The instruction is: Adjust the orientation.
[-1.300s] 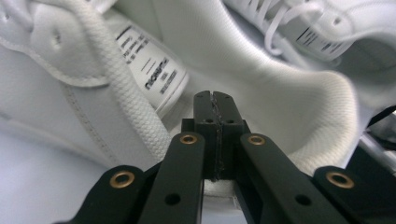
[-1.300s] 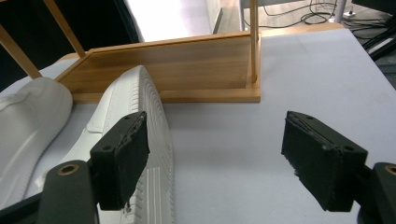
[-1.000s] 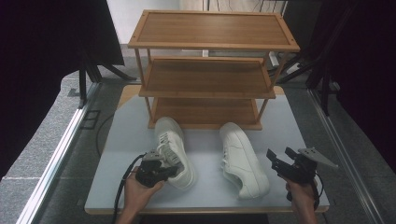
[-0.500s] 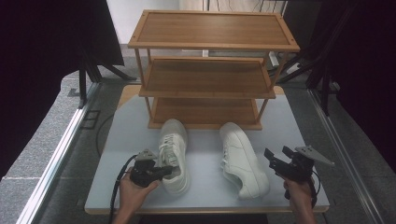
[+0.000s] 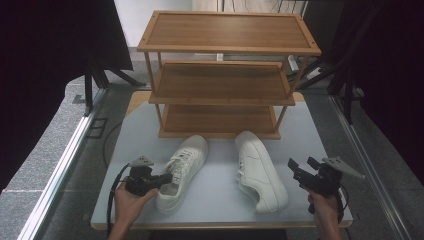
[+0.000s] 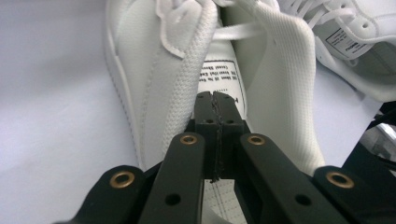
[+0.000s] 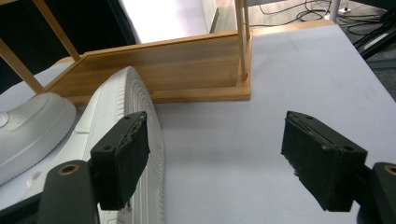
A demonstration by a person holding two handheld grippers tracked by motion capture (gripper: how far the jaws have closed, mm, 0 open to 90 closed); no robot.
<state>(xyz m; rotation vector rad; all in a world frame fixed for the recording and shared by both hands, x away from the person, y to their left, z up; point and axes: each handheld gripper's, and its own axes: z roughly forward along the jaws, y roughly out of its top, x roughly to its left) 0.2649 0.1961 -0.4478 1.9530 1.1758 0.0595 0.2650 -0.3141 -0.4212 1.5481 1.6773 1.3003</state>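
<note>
Gripping the left white sneaker (image 5: 181, 171) by its heel collar, the left gripper (image 5: 159, 180) has its jaws pinched together on the fabric edge, a hold that lets the person drag or lift the shoe from the back. This sneaker lies on the table (image 5: 215, 207) in front of the wooden shoe rack (image 5: 222, 75), toe toward the lowest shelf. The right sneaker (image 5: 260, 170) lies just beside it. The right gripper (image 5: 300, 169) hovers near that shoe, jaws spread wide, probably ready to take it.
</note>
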